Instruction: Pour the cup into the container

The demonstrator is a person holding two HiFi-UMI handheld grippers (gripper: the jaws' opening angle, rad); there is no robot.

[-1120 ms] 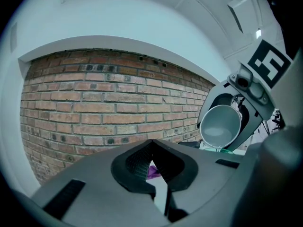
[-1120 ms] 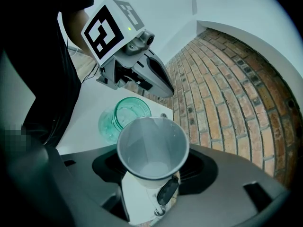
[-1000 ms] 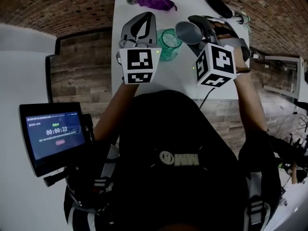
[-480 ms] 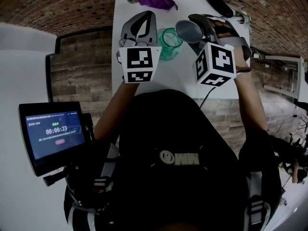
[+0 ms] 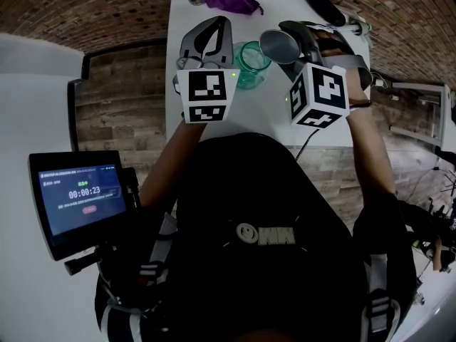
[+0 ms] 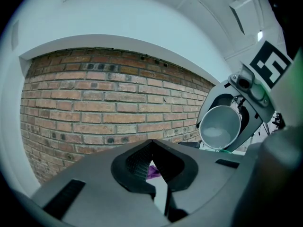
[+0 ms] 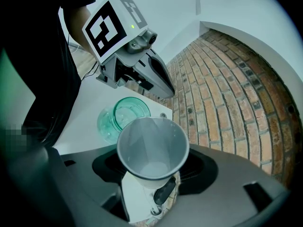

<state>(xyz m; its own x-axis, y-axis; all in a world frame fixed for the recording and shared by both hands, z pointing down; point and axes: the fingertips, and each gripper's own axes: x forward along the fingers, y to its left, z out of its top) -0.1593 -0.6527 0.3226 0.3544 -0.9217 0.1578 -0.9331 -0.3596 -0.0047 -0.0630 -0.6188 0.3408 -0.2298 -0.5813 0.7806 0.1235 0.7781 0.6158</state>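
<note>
Nothing's shifting: you're keeping the right gripper (image 5: 296, 38) clamping the tilted cup (image 7: 152, 150) just beside the green container (image 7: 124, 116), left gripper (image 6: 152, 145) idling shut and empty, so the pour is stalling.

Small screen (image 5: 80, 198) at lower left of my head view, timer on it reading 00:00:23, the green and pink print around the timer too small for me to read (likewise the pale logo (image 5: 267, 235) on the dark chest gear)
</note>
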